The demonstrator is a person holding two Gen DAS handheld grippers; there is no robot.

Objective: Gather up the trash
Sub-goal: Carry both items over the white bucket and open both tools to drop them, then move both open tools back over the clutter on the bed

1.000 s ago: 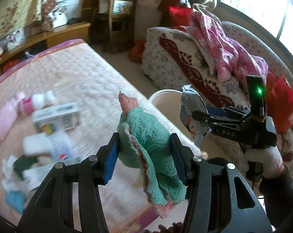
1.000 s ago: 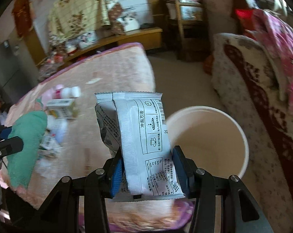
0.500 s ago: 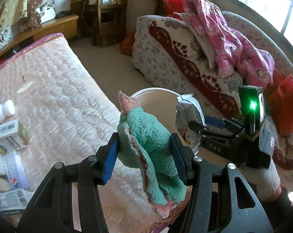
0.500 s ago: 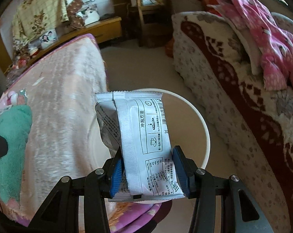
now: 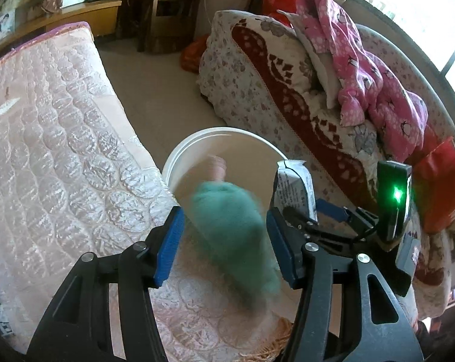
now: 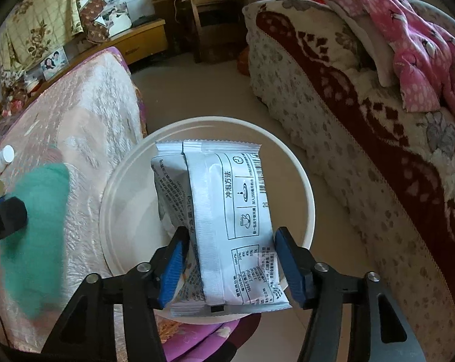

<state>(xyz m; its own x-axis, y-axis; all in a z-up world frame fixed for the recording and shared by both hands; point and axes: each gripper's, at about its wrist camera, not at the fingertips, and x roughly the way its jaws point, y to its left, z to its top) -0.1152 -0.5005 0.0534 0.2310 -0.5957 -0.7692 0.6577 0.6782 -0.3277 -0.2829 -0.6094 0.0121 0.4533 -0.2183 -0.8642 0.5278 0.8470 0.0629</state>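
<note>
A white bucket [image 5: 227,130] stands on the floor between the bed and the sofa. Over its near left rim my left gripper [image 5: 224,242] has its jaws opening; the green cloth [image 5: 233,235] hangs blurred between the blue pads, free of both. My right gripper [image 6: 232,261] is above the bucket [image 6: 304,178], jaws opening too. The silver printed packet [image 6: 224,211] stands between its pads with a thin gap on each side. The left wrist view shows that packet [image 5: 294,185] over the bucket's right rim. In the right wrist view the cloth [image 6: 34,226] is at the left.
The quilted pink mattress [image 5: 61,157] borders the bucket on the left. A flowered sofa [image 5: 257,69] with pink clothing [image 5: 363,60] and a red bag [image 5: 441,187] lies to the right. A small white bottle [image 6: 4,157] rests on the mattress. A wooden chair [image 6: 212,15] stands beyond.
Both grippers have come down and across from over the mattress to above the bucket. Both pairs of jaws have widened; the cloth has gone blurred and sagged, and the packet stands loose.
</note>
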